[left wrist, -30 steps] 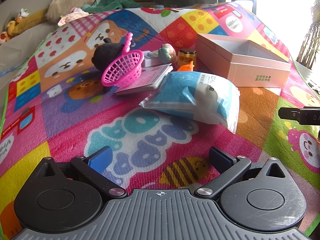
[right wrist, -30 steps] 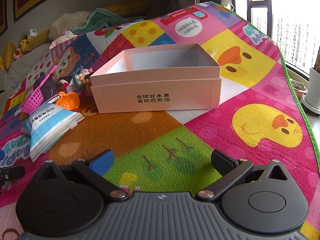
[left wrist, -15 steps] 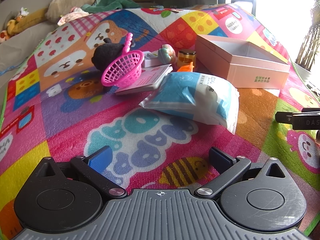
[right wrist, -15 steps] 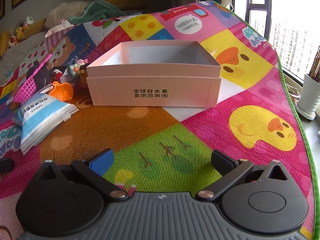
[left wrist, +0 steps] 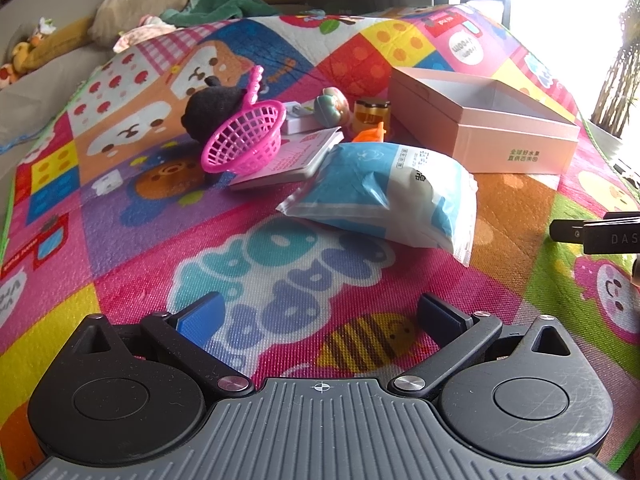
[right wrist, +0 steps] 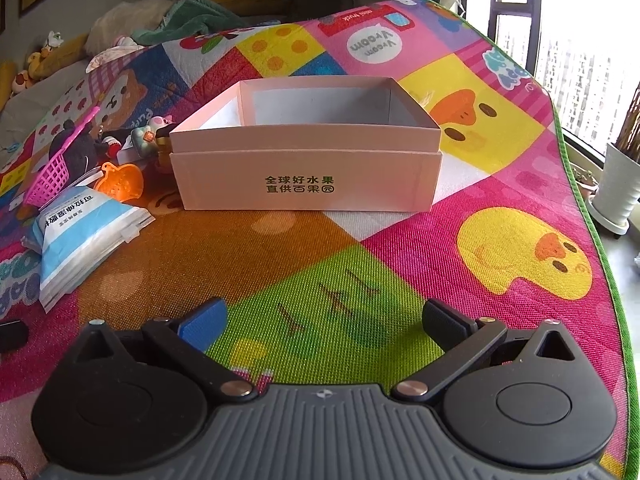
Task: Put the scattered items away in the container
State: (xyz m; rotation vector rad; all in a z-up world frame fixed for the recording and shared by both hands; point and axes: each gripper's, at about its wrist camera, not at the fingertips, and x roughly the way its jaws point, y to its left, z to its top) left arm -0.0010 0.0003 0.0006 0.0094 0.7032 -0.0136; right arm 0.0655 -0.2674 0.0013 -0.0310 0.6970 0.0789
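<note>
Nothing is packed: the pink box (right wrist: 306, 184) on the play mat (right wrist: 400, 272) looks empty. Beside it lie one wipes packet (left wrist: 384, 196), one pink basket (left wrist: 244, 140), one black plush (left wrist: 212, 108), one booklet (left wrist: 292, 156), one orange toy (right wrist: 120, 182), one jar (left wrist: 370, 114), one figurine (left wrist: 330, 110). Left hand-held gripper (left wrist: 320, 314) and right hand-held gripper (right wrist: 324, 320) gape, grasping nothing.

A bright patchwork play mat (right wrist: 400, 264) with ducks and bears fills both views. At upper left lie a green towel (right wrist: 192, 16), a cream pillow (left wrist: 140, 4) and small plush toys (right wrist: 30, 68). A white plant pot (right wrist: 620, 184) stands at right by the window (right wrist: 568, 40).
</note>
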